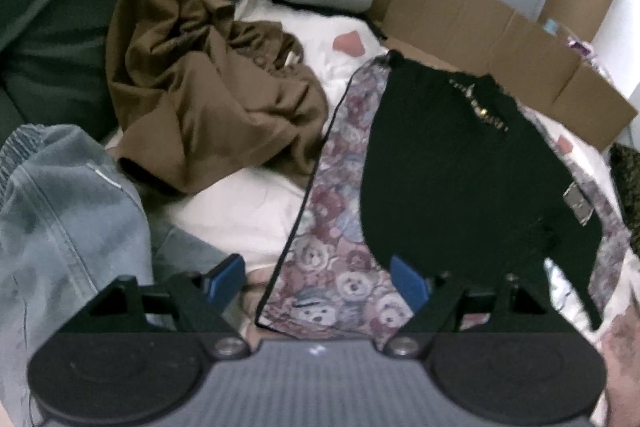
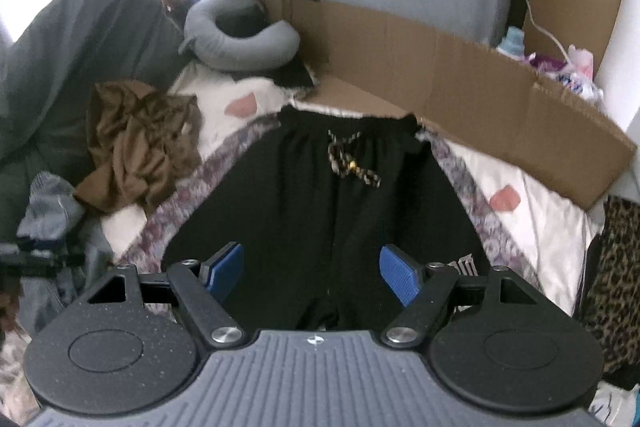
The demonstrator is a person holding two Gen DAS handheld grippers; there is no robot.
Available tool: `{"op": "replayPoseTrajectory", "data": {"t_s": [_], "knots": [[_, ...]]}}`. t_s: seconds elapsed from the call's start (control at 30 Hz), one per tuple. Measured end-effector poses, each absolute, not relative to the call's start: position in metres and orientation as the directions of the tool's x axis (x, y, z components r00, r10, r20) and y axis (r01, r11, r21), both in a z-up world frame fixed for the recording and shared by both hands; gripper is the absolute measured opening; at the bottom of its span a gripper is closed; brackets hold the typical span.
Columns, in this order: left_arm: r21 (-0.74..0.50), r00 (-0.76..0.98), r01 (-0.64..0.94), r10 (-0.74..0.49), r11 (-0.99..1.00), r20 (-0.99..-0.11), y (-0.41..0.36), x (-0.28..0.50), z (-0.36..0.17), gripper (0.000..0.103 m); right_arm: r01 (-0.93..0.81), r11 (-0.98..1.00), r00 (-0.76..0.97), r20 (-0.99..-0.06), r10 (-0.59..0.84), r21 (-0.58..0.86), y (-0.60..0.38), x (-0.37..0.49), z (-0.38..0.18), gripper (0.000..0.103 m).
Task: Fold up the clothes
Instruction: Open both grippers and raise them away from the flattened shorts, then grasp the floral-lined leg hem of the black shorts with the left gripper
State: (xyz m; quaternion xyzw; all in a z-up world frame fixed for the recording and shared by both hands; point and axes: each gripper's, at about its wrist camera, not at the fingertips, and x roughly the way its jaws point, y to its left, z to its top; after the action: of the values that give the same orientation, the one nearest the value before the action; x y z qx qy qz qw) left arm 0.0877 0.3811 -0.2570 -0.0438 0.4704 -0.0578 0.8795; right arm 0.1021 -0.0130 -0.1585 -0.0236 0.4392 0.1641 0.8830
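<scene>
Black shorts (image 2: pixel 320 203) with a patterned drawstring (image 2: pixel 352 163) lie spread flat on a teddy-bear print cloth (image 1: pixel 332 267), waistband at the far end. They also show in the left wrist view (image 1: pixel 460 179). My left gripper (image 1: pixel 318 283) is open and empty, above the print cloth by the shorts' left edge. My right gripper (image 2: pixel 312 273) is open and empty, above the near end of the shorts. A crumpled brown garment (image 1: pixel 208 87) lies to the left; it also shows in the right wrist view (image 2: pixel 140 143).
Blue-grey jeans (image 1: pixel 60 219) lie at the near left. A grey neck pillow (image 2: pixel 240 43) and a dark cushion (image 2: pixel 72 39) are at the back. A cardboard wall (image 2: pixel 460 83) runs along the far right. A leopard-print fabric (image 2: pixel 616 279) is at the right edge.
</scene>
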Motion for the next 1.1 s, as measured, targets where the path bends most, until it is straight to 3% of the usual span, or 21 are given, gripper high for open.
{"op": "replayPoseTrajectory", "data": {"t_s": [0.27, 0.57, 0.8, 1.0, 1.1], "knots": [[-0.155, 0.511, 0.079, -0.173, 0.985, -0.842, 0.390, 0.096, -0.294, 0.066, -0.257, 0.959, 0.551, -0.796, 0.250, 0.123, -0.019, 0.067, -0.205, 0.080], [-0.161, 0.461, 0.099, -0.188, 0.982, -0.867, 0.398, 0.102, -0.329, 0.064, -0.103, 0.983, 0.578, -0.795, 0.186, 0.155, -0.037, 0.034, -0.248, 0.080], [-0.116, 0.411, 0.115, -0.153, 0.987, -0.898, 0.393, 0.110, -0.354, 0.056, -0.128, 0.986, 0.585, -0.794, 0.166, 0.111, -0.033, 0.026, -0.269, 0.080], [-0.109, 0.398, 0.121, -0.149, 0.987, -0.905, 0.397, 0.111, -0.364, 0.057, -0.106, 0.984, 0.566, -0.805, 0.177, 0.142, -0.034, 0.025, -0.282, 0.080], [-0.089, 0.404, 0.128, -0.134, 0.988, -0.905, 0.401, 0.112, -0.361, 0.043, -0.111, 0.982, 0.556, -0.810, 0.187, 0.151, -0.033, 0.024, -0.286, 0.080]]}}
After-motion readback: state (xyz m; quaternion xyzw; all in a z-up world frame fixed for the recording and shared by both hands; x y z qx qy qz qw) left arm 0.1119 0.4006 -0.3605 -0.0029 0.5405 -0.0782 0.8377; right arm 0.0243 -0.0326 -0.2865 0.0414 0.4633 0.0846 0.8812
